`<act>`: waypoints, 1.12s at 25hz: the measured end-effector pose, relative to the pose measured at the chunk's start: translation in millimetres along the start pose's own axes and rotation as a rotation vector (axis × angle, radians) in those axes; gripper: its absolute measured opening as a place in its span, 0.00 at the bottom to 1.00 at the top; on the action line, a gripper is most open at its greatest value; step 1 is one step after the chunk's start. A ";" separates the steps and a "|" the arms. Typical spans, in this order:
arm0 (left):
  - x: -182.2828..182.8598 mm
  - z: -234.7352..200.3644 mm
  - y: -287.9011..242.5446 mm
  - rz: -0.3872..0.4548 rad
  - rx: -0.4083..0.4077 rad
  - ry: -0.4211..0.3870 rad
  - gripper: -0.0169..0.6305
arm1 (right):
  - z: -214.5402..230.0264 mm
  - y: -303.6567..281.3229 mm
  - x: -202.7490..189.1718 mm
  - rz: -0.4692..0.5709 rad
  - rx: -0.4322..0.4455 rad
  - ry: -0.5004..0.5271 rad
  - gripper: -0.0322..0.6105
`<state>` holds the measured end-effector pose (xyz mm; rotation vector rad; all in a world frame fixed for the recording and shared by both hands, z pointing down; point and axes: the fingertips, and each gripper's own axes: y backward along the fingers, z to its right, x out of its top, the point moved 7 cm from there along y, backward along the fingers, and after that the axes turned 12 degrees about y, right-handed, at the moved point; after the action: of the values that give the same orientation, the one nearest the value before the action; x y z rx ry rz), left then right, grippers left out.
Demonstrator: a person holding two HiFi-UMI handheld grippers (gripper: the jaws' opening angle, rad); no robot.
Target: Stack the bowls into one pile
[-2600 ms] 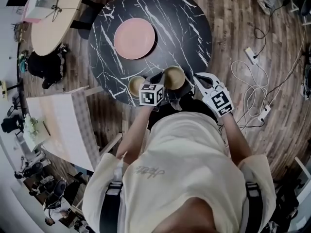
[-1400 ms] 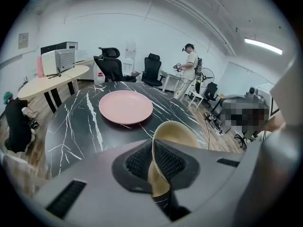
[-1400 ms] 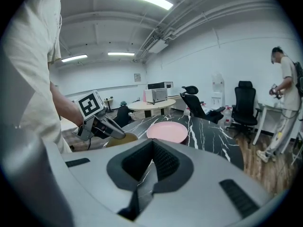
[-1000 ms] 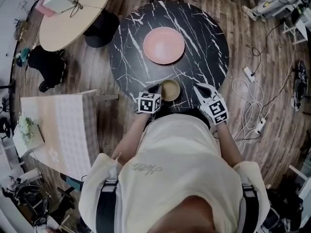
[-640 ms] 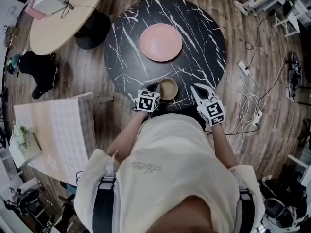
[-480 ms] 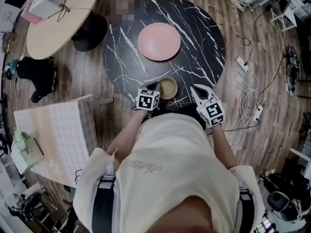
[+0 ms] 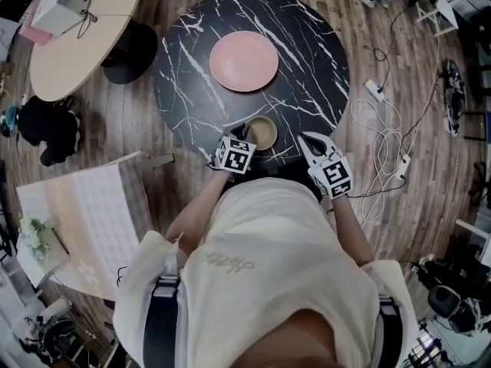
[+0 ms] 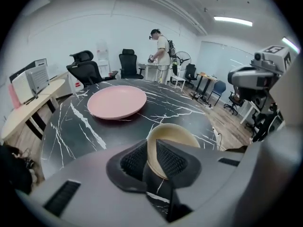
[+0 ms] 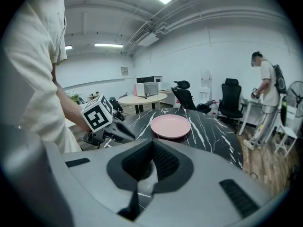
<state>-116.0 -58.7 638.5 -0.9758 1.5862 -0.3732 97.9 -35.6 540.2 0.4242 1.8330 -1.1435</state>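
Tan bowl (image 8: pixel 176 135), rim tight between just-opening jaws of left hand-held gripper (image 8: pixel 150 150); right hand-held gripper (image 9: pixel 151 148) closed, empty

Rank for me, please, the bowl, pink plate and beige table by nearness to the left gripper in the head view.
1. Bowl: rim between the left gripper's jaws, which have just been opening.
2. Pink plate: beyond it, straight ahead.
3. Beige table: far left.
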 end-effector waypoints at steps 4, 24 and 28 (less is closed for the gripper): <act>0.5 -2.4 2.0 0.014 0.002 0.021 0.19 | -3.8 -0.8 7.8 -0.004 0.019 0.015 0.06; 26.1 -18.4 48.0 0.190 0.038 0.192 0.15 | 12.4 -3.8 19.5 0.052 -0.019 -0.055 0.06; 59.8 -2.0 66.7 0.276 0.035 0.165 0.11 | 32.7 18.1 34.1 0.109 -0.072 -0.053 0.06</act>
<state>-141.7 -64.3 552.9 -0.7012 1.8306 -0.2932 108.7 -59.5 497.0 0.4429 1.7768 -1.0024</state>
